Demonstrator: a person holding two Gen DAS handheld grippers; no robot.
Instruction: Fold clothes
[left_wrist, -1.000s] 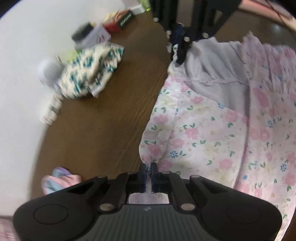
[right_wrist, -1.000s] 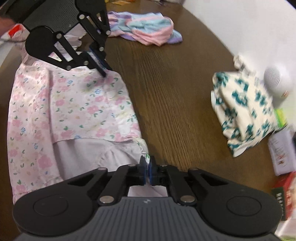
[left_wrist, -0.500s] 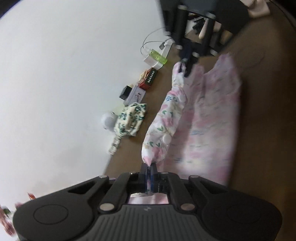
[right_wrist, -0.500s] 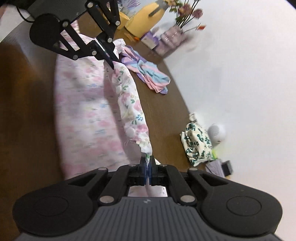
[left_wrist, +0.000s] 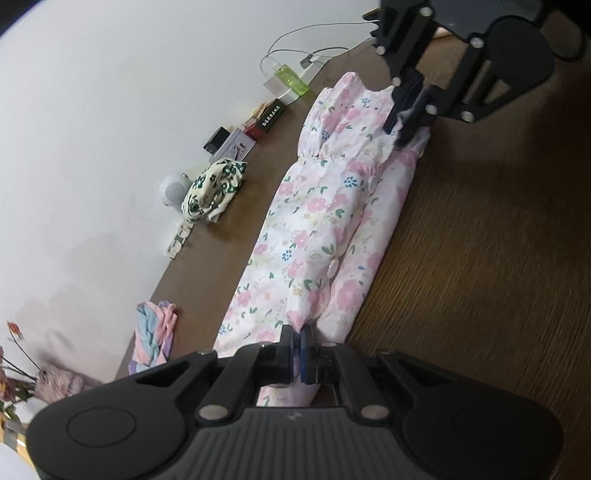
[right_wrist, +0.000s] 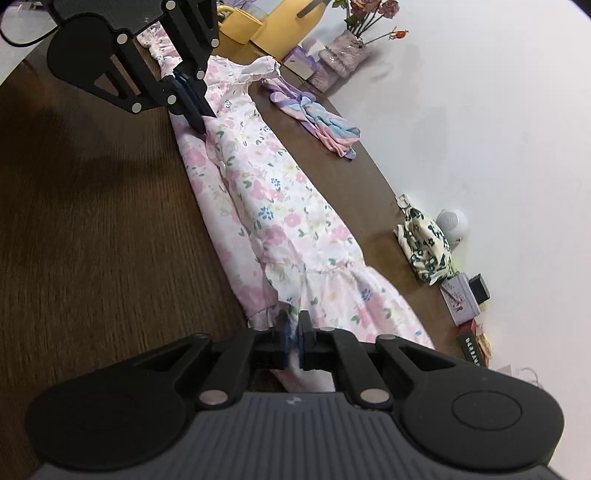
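Two grippers, one dress, sundry items on a brown counter (left_wrist: 480, 258).

1. Left gripper (left_wrist: 296, 334): jaws clenched on one end of the long fold of the flowered dress (left_wrist: 314, 221). The grip probably keeps that edge taut and straight while it is laid down.
2. Dress: lies flat on the counter in a narrow strip, running straight ahead from the left jaws to the right jaws. One long side is doubled over the other, so the lengthwise fold looks laid.
3. Right gripper (right_wrist: 294, 321): jaws have just been opening; the ruffled hem lies between them, seemingly loosened rather than pinched. Likely the release after setting the fold down.
4. Other clothes, left of the left jaws and well apart from the dress: a pastel striped garment (left_wrist: 155, 332), crumpled; further ahead, a green-flowered cloth (left_wrist: 214, 192), bundled beside a white round speaker (left_wrist: 173, 190). Probably waiting their turn.
5. Containers, along the wall:
   - vase (right_wrist: 345, 51), holding flower stems;
   - small boxes (left_wrist: 269, 118), closed, contents unseen;
   - clear case (left_wrist: 288, 77), something green inside, not identifiable.
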